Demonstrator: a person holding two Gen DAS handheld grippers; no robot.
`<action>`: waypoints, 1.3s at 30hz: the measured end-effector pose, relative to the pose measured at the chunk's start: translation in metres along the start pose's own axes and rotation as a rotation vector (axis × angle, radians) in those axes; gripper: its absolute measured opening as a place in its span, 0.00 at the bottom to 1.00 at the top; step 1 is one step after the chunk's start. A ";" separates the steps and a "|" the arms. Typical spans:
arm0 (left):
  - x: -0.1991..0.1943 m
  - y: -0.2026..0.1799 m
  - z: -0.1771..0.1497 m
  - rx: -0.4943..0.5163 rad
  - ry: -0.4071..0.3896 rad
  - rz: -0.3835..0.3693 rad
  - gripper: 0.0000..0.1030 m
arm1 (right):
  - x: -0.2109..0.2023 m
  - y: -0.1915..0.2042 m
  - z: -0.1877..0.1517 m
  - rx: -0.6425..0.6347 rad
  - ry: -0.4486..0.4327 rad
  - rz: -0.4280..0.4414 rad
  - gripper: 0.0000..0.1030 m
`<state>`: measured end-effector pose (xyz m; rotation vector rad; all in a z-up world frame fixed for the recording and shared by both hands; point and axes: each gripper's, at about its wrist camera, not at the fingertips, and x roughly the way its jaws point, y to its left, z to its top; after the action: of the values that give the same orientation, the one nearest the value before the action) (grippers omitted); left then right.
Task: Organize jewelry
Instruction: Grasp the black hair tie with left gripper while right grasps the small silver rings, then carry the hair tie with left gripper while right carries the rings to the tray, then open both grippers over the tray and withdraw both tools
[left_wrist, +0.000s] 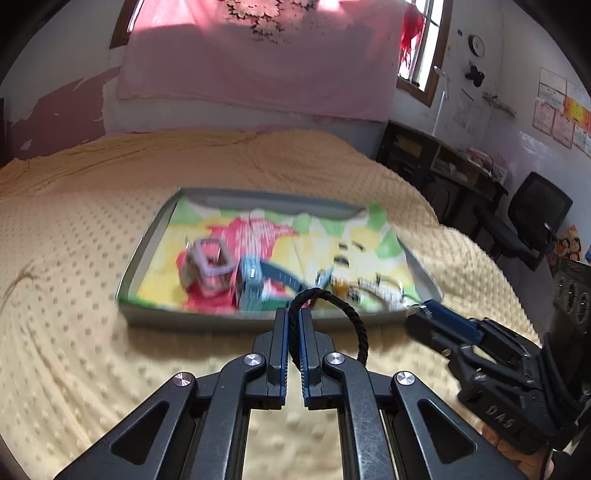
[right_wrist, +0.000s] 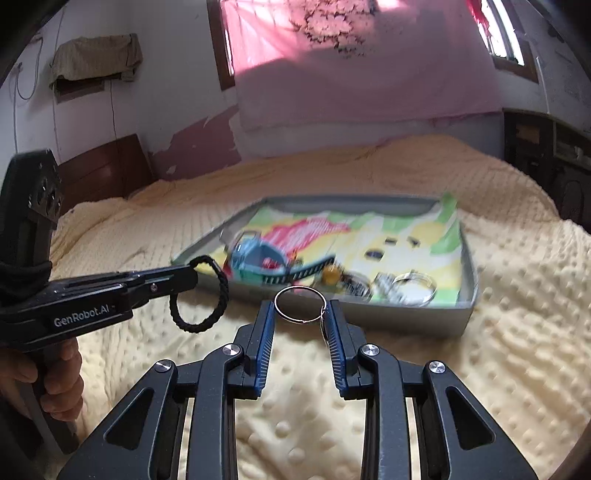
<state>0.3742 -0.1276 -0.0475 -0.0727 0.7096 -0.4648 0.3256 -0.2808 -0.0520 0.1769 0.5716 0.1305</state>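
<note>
Sitting mid-frame on the dotted yellow bedspread (left_wrist: 92, 295), the grey tray (right_wrist: 466, 306) holds most of the jewelry unsorted: watches, bangles and small pieces heaped along its near edge. Only two items are out, I judge: the left gripper (left_wrist: 293, 314) is clenched on a black braided bracelet (left_wrist: 354, 317), while the right gripper (right_wrist: 300, 314) clasps a thin silver bangle (right_wrist: 301, 304) just before the tray.

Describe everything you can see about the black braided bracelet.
The black braided bracelet is a closed loop of twisted dark cord, apparently fabric or leather. The left hand-held gripper is shut on one section of it, so it is lifted off the yellow dotted blanket with the rest of the loop drooping freely below the jaws. It hangs just in front of the grey tray without touching it; only the gripper's pads contact it.
</note>
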 end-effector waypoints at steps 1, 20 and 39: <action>0.003 -0.001 0.007 -0.005 -0.011 0.001 0.05 | -0.001 -0.005 0.008 0.001 -0.015 -0.012 0.24; 0.071 -0.011 0.013 -0.003 0.043 0.036 0.06 | 0.058 -0.055 0.010 0.116 0.095 -0.126 0.26; -0.039 -0.029 0.016 -0.025 -0.139 0.072 0.72 | -0.061 -0.037 0.026 0.120 -0.145 -0.163 0.73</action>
<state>0.3475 -0.1378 -0.0050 -0.1018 0.5796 -0.3780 0.2914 -0.3304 -0.0060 0.2533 0.4476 -0.0750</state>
